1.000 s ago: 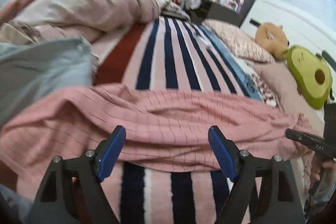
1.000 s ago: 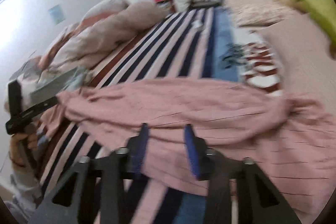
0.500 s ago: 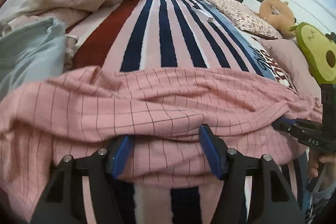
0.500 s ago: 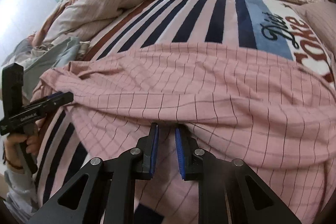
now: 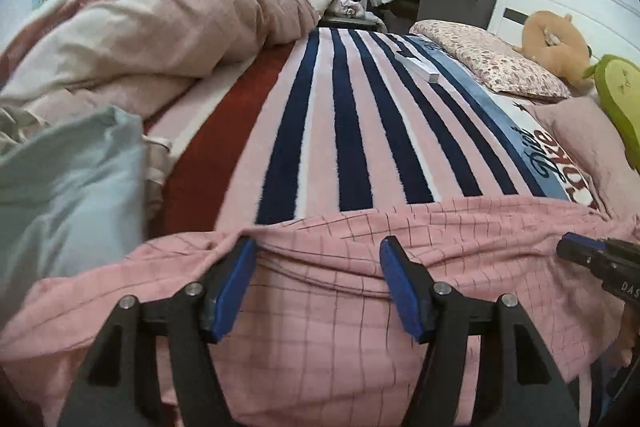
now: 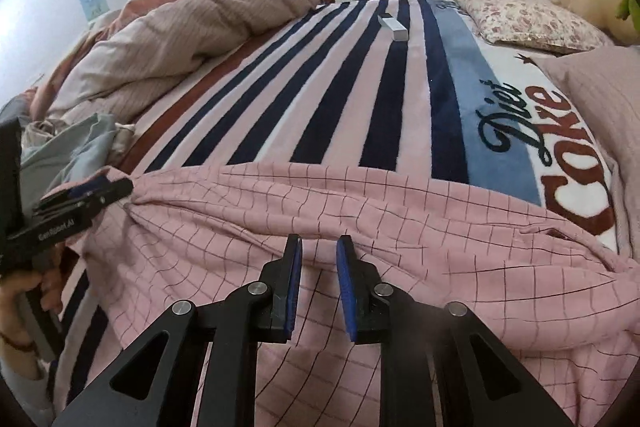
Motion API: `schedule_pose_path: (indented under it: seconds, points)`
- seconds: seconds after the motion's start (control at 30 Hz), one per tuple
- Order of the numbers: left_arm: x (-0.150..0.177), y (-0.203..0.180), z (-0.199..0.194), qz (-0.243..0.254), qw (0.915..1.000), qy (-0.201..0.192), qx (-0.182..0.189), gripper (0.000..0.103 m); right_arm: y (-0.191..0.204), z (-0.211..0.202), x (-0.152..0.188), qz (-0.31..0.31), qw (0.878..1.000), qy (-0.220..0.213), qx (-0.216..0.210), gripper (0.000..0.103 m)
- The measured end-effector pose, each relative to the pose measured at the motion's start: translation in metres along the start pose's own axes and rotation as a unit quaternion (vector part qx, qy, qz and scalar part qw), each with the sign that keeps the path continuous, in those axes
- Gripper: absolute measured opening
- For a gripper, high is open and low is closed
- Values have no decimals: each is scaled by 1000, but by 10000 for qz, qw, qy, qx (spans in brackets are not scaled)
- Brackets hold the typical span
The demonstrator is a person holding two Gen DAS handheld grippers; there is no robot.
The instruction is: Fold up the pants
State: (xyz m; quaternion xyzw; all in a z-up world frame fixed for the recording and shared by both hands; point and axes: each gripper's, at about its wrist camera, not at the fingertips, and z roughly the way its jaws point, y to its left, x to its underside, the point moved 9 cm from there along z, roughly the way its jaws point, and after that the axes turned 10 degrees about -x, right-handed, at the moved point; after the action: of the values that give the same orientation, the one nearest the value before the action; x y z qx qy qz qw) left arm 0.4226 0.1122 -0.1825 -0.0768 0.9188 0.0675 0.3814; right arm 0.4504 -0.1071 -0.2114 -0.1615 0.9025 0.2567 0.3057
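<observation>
Two grippers are on the pants (image 5: 320,307) right now, which lie spread across the near edge of the bed, on the striped blanket (image 5: 344,131). Pink fabric with a thin dark grid, bunched into long wrinkles running side to side.

Left gripper (image 5: 316,283) is spread wide – its blue pads sit low against the cloth with a fold of it lying between them, nothing pinched. From the right wrist view you can see it at the left end of the pants (image 6: 320,227), where the fabric gathers to a point right at its tip (image 6: 100,193).

Right gripper (image 6: 318,283) has its pads only a narrow gap apart, hovering over the middle of the pants – released, no cloth caught between them as far as I can see. In the left wrist view its tip (image 5: 576,249) shows at the right end of the pants.

Further up the blanket there's a small white box (image 6: 394,27), well apart from the pants. Rumpled duvet (image 6: 180,43) along the left edge, floral pillow (image 6: 528,17) near the far right corner
</observation>
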Motion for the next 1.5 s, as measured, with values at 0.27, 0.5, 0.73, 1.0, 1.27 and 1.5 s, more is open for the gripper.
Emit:
schedule_pose_path:
  seconds: [0.27, 0.5, 0.73, 1.0, 1.27, 1.5]
  points:
    - [46, 47, -62, -539, 9973, 278, 418, 72, 37, -11, 18, -277, 9974, 63, -656, 27]
    - [106, 47, -51, -1188, 9836, 841, 1063, 74, 62, -24, 31, -237, 9940, 190, -1052, 28]
    - [105, 43, -25, -1432, 9801, 896, 1039, 74, -9, -120, 72, 188, 9988, -325, 305, 54]
    - [86, 34, -4, -1503, 9809, 870, 880, 74, -101, -217, 143, 1669, 9736, -588, 1444, 56]
    - [64, 31, 20, -1646, 9793, 802, 863, 73, -121, -200, 129, 1919, 9669, -906, 1414, 59]
    - [52, 39, 33, -1774, 9791, 670, 735, 41, -128, -173, 140, 2733, 9474, -890, 1411, 59]
